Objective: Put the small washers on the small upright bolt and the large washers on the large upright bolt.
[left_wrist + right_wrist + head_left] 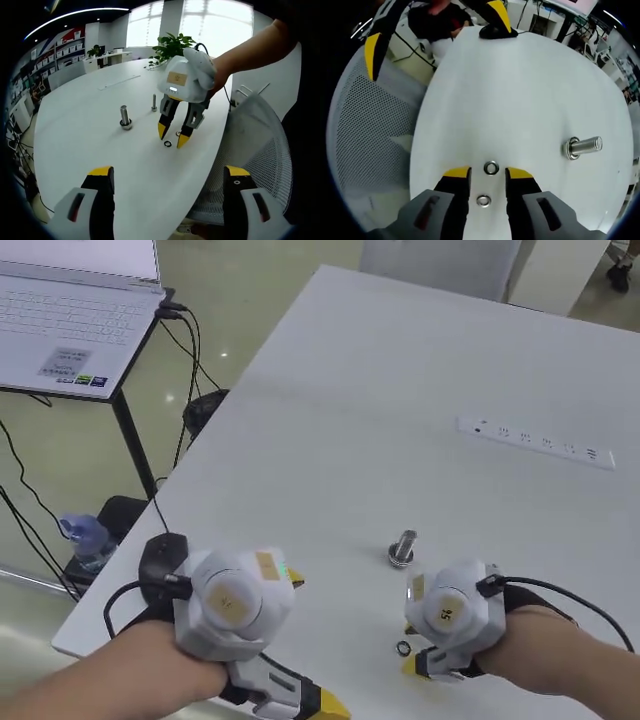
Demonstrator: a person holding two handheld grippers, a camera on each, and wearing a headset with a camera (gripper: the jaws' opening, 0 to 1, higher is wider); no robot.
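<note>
The right gripper (488,174) has its fingers (457,176) parted by a narrow gap and grips nothing. One washer (491,167) lies flat on the white table (520,90) right between the yellow tips, and a second washer (483,200) lies nearer, between the finger bases. Neither touches a finger. I cannot tell whether they are the small or the large size.

The left gripper (169,175) is spread wide and empty, its fingertips (101,173) at the near table edge, facing the right gripper from the left.

In the head view both grippers' housings cover most of their fingers, leaving just yellow tips and one washer peeking out at the right gripper's near left.

The large upright bolt (402,548) stands just beyond the right gripper, well apart from both washers. In the right gripper view it looks tipped sideways, near the picture's edge. In the left gripper view the small upright bolt (154,102) stands farther off and looks tiny; its detail is hard to read.

A power strip (535,441) lies far across the table. A mesh chair (250,150) sits at the near edge, cut off by the frame.
</note>
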